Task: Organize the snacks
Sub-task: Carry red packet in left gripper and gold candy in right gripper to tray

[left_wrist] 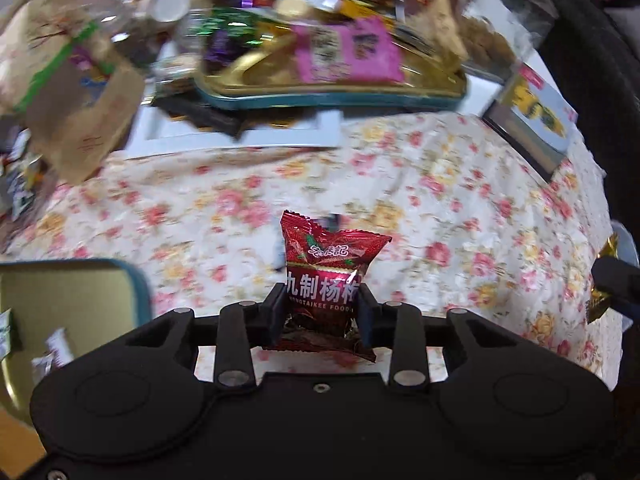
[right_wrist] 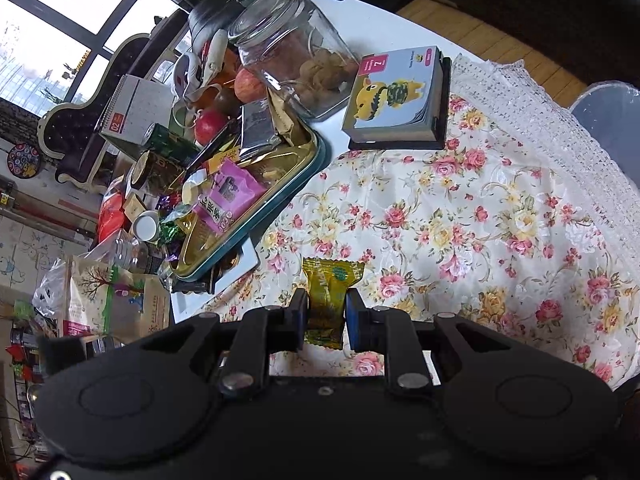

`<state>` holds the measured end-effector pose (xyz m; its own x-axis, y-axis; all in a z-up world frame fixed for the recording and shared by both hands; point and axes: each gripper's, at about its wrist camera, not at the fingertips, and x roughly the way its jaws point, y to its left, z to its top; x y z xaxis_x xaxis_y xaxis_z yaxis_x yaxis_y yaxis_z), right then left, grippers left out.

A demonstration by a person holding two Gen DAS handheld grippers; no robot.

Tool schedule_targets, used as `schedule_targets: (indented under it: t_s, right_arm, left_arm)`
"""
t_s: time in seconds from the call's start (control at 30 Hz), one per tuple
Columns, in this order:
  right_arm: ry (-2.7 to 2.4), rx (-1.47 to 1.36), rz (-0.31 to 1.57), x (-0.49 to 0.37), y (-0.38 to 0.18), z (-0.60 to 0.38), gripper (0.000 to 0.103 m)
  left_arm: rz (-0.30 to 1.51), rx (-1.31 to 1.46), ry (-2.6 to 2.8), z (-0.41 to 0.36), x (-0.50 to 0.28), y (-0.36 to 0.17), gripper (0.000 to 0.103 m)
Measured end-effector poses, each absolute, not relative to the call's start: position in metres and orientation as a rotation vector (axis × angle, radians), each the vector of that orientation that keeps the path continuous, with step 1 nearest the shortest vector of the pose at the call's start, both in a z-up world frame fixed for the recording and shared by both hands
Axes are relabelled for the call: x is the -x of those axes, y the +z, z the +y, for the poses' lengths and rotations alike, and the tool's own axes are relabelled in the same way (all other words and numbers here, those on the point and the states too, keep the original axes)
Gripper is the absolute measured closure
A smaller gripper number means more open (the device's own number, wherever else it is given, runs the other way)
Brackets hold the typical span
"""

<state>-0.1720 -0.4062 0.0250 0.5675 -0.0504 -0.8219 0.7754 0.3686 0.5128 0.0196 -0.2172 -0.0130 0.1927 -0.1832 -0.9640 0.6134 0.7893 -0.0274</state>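
Observation:
My left gripper (left_wrist: 322,306) is shut on a red snack packet (left_wrist: 326,276) with white Chinese lettering, held above the floral tablecloth (left_wrist: 440,200). My right gripper (right_wrist: 326,314) is shut on a yellow-gold snack packet (right_wrist: 328,292), also above the cloth; it shows at the right edge of the left wrist view (left_wrist: 600,280). A gold tin tray with a teal rim (left_wrist: 328,92) at the far side holds a pink packet (left_wrist: 348,52) and other snacks; it also shows in the right wrist view (right_wrist: 280,196). A second teal-rimmed gold tin (left_wrist: 72,300) lies near left with small white packets inside.
A glass jar (right_wrist: 292,48) with biscuits and a small picture calendar (right_wrist: 396,96) stand at the back right. Brown paper bags (left_wrist: 76,92), fruit (right_wrist: 210,124), a can and bottles crowd the far left. A white board (left_wrist: 240,132) lies under the tray. The table edge runs along the right.

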Motion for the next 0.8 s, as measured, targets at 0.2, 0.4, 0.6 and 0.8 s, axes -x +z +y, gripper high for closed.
schedule_targets:
  t_s: [0.2, 0.4, 0.6, 0.8]
  right_arm:
    - [-0.589, -1.041, 0.853, 0.147, 0.022, -0.386, 0.081]
    - [-0.534, -0.983, 0.907, 0.113, 0.015, -0.351, 0.081]
    - [-0.418, -0.892, 0.937, 0.077, 0.010, -0.297, 0.081]
    - [-0.245, -0.784, 0.959, 0.044, 0.009, -0.234, 0.081]
  left_arm:
    - [1.229, -0.391, -0.419, -0.161, -0.049, 0.015, 0.059]
    - [1.226, -0.337, -0.311, -0.099, -0.074, 0.030, 0.059]
    - [1.249, -0.268, -0.215, -0.042, -0.096, 0.036, 0.059]
    - [1.253, -0.195, -0.164, 0.001, -0.109, 0.042, 0.059]
